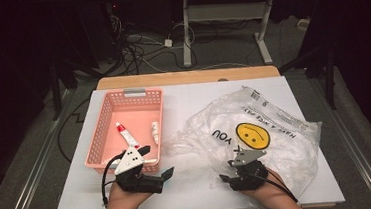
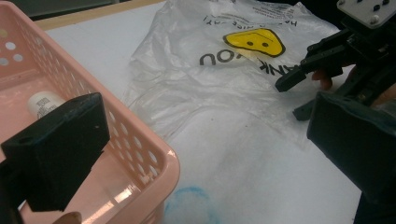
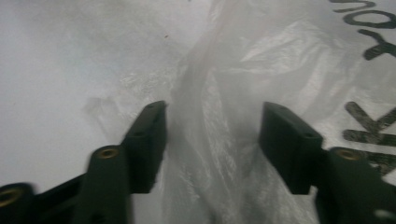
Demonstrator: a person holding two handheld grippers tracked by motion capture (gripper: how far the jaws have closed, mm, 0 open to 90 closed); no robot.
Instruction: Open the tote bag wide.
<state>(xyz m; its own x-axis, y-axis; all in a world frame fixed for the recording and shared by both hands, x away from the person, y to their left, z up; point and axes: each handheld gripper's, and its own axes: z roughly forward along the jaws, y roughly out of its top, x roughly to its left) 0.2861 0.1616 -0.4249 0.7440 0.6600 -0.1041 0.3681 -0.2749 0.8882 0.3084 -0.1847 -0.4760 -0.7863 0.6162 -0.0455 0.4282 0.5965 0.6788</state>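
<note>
A crumpled clear plastic bag (image 1: 267, 113) with a yellow smiley face and black lettering lies on the right half of the white table (image 1: 188, 99). My right gripper (image 1: 227, 170) sits at the bag's near left edge. In the right gripper view its jaws stand open on either side of a raised fold of the bag (image 3: 210, 93), with the pads clear of the plastic. My left gripper (image 1: 157, 162) is wide open at the near right corner of the pink basket (image 1: 135, 92), one jaw over the basket's rim (image 2: 154, 154), and nothing is held. The left gripper view also takes in the bag (image 2: 224, 79) and the right gripper (image 2: 294, 95).
In the basket lie a white tube with a red cap (image 1: 125, 134) and a small white bottle (image 1: 154, 131). A faint blue smudge (image 2: 191, 200) marks the table beside the basket. Beyond the table's wooden far edge (image 1: 186, 77) are floor cables and desk legs.
</note>
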